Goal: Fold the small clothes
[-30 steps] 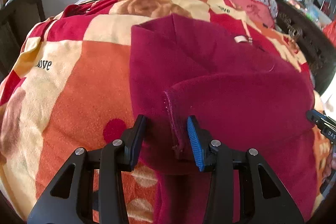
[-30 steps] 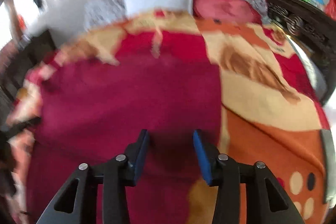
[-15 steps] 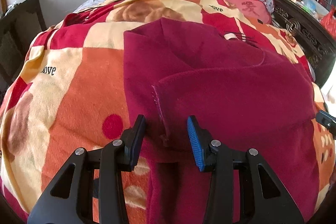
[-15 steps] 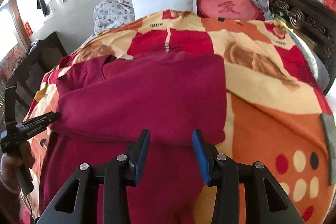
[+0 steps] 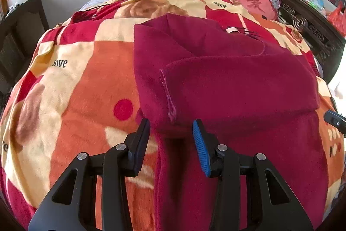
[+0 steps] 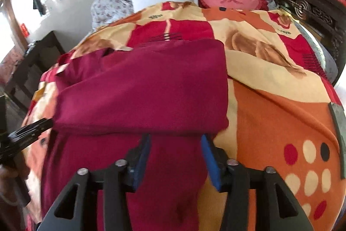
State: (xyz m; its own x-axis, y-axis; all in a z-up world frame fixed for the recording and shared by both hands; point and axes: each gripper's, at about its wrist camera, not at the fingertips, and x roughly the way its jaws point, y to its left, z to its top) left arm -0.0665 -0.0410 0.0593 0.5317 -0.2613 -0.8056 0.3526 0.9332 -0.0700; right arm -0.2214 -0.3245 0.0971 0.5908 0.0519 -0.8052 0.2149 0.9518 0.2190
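Jaws of both grippers, left (image 5: 171,140) and right (image 6: 175,155), are released and empty, the right's opening wider. One fold looks done: the garment (image 5: 227,88) lies doubled on the bed (image 5: 86,83). Next likely means regrasping an edge for a second fold.

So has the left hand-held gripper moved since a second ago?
Yes. The left hand-held gripper has drawn back toward the near end of the bed: the garment's seamed corner, previously between its fingers, now lies just beyond them.

Both grippers are chunky black plastic with triangular cutouts and silver screws. The left gripper (image 5: 171,141) has ribbed blue pads (image 5: 200,147). The right gripper (image 6: 175,157) looks the same.
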